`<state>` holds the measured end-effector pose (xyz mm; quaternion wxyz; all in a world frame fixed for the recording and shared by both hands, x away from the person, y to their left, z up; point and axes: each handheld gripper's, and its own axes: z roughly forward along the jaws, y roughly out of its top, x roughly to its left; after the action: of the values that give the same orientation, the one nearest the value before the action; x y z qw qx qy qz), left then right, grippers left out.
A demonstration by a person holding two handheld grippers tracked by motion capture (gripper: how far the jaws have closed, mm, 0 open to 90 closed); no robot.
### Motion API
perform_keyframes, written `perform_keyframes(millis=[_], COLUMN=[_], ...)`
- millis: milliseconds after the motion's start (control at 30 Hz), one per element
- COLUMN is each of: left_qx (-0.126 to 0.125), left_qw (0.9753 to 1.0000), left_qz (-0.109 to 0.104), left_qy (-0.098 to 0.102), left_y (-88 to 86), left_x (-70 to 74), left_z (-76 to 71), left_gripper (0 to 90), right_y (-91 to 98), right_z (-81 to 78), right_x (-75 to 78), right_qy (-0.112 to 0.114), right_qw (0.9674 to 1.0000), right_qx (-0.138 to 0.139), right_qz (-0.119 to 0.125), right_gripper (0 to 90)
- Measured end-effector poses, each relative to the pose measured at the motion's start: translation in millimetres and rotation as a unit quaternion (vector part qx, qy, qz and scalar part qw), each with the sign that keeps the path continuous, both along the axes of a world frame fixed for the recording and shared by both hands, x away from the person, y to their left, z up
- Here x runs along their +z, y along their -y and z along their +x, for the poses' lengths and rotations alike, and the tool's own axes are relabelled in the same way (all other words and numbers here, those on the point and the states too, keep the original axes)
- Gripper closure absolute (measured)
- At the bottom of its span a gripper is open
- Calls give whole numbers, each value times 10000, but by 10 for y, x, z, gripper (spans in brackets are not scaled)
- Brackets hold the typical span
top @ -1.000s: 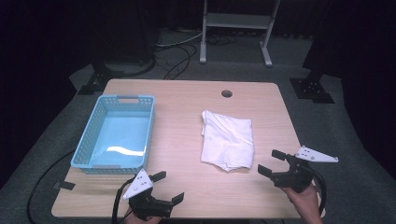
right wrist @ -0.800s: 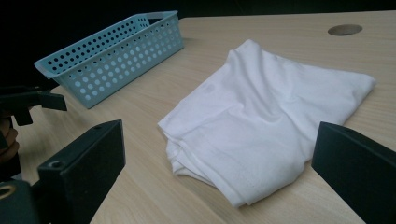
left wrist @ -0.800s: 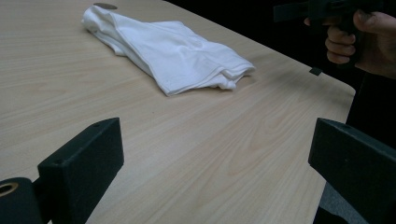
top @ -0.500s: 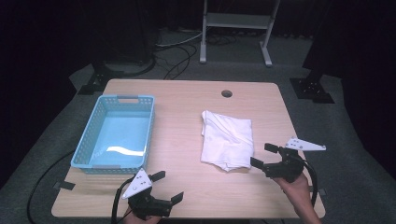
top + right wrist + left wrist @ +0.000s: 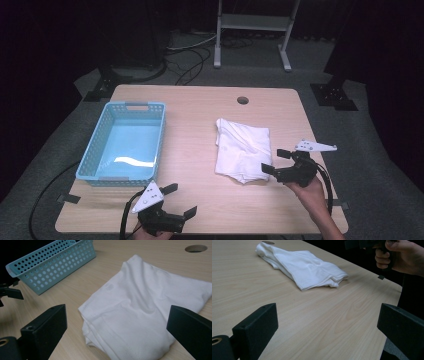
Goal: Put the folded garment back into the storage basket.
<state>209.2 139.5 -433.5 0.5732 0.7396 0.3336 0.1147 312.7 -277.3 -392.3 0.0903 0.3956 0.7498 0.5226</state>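
Your left gripper (image 5: 180, 200) idles wide open at the near edge. Your right gripper (image 5: 274, 161) – jaws wide too – is closing in on the folded white cloth (image 5: 242, 148), its near corner just ahead between them. Next: ease forward, pinch that edge. Beyond lies the blue basket (image 5: 100, 150) – 1 likely destination.

On my table (image 5: 200, 200), the basket (image 5: 125, 142) sits at the left and the folded cloth (image 5: 242, 148) right of centre. My right gripper (image 5: 274, 161) hangs at the cloth's near right corner; my left gripper (image 5: 180, 200) sits before the basket.
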Motion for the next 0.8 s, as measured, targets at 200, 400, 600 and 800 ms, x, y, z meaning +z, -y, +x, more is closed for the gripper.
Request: perform_keyframes(millis=[200,400,600,800], left_qx=[-6,-19,-22,-22], left_qw=[10000,10000,10000,10000], left_qz=[0,-11,-34,-9], left_qy=[-2,-7,5,18], left_y=[1,1,0,1], left_x=[-4,-4,-1,0], left_z=[6,9,6,10], left_gripper=[30,30,30,30], right_y=[-94,-179,-237,-302], right_z=[84,185,267,359], right_x=[47,81,82,110], right_qy=[14,-63,-138,-129], right_qw=[9999,9996,9993,9990], right_qx=[79,148,181,223], right_qz=[-113,-241,-297,-355], right_gripper=[29,29,29,30])
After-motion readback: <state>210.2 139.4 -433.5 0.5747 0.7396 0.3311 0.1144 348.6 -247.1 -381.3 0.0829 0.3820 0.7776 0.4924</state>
